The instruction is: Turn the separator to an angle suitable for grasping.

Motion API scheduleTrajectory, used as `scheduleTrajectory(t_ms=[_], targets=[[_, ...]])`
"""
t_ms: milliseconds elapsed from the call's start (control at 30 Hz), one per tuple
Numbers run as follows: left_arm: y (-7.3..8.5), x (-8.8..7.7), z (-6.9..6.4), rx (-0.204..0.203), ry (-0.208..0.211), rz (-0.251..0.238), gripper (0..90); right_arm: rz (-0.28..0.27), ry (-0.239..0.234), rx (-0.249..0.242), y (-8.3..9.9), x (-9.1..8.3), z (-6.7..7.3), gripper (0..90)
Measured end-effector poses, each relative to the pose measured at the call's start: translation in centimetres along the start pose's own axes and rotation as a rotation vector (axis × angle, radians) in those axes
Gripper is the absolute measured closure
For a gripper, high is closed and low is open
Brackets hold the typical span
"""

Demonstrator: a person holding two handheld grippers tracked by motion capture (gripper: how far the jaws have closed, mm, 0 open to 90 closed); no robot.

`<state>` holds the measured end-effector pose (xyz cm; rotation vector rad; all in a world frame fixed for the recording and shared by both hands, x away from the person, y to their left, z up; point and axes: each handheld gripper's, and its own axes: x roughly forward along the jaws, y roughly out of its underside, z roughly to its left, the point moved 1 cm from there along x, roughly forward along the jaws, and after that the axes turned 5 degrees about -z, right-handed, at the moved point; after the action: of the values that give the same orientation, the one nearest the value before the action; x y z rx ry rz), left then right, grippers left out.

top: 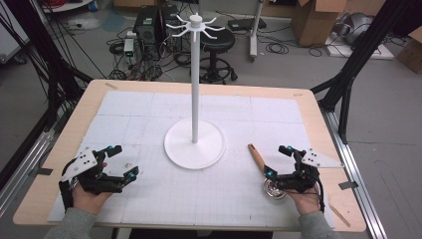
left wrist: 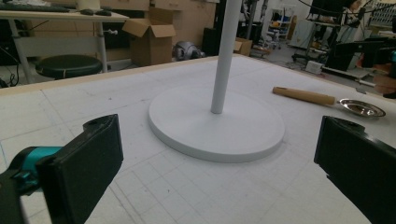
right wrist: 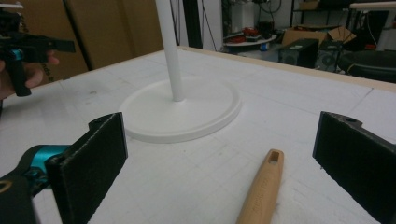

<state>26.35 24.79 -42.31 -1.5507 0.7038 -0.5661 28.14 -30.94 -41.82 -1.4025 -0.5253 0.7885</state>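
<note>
Ladle (top: 262, 169): light wooden handle w/ a slot hole near its tip, small shiny metal bowl at the other end. Lies flat on the white gridded mat (top: 149, 114), lower right of the high view, handle tip pointing up-left toward the stand (top: 195, 144). Its bowl sits just beside the right gripper (top: 277, 160), partly tucked under it. In the right gripper view the handle (right wrist: 261, 191) runs up from bottom centre, between the two jaws but not touching either. There is faint embossed lettering on the handle, too blurred to read.

Stand: white round base, tall thin pole, curved hook arms at top, centre of mat.

Left gripper (top: 117, 160), lower left of the high view: jaws spread wide, holding nothing. Right gripper: jaws also spread, released.
</note>
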Motion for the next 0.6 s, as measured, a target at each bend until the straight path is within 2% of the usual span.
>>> scheduleTrajectory(t_ms=[100,200,233,267,300,400,433,567,600], targets=[[0.0,0.1,0.0,-0.003,-0.001,0.006,1.7,0.020,0.009,-0.008,0.0,0.0,-0.1,2.6],[0.1,0.2,0.1,-0.003,-0.006,0.012,1.7,0.037,0.033,-0.024,0.1,0.1,-0.4,7.5],[0.1,0.2,0.1,-0.003,-0.008,0.015,1.7,0.036,0.044,-0.026,0.1,0.1,-0.6,14.4],[0.2,0.3,0.2,-0.003,-0.008,0.021,1.7,0.034,0.061,-0.021,0.1,0.2,-1.0,27.1],[0.2,0.3,0.2,-0.003,-0.008,0.021,1.7,0.034,0.061,-0.021,0.1,0.2,-1.0,27.1],[0.2,0.4,0.2,-0.010,-0.013,0.025,1.8,0.039,0.096,-0.022,-0.2,0.4,-1.7,41.9],[0.2,0.4,0.1,-0.009,-0.011,0.028,1.7,0.055,0.119,-0.028,-0.2,0.5,-1.8,53.3],[0.3,0.5,0.2,-0.010,-0.013,0.040,1.8,0.105,0.144,-0.038,-0.2,0.7,-2.2,73.7],[0.3,0.5,0.2,-0.010,-0.013,0.040,1.8,0.105,0.144,-0.038,-0.2,0.7,-2.2,73.7]])
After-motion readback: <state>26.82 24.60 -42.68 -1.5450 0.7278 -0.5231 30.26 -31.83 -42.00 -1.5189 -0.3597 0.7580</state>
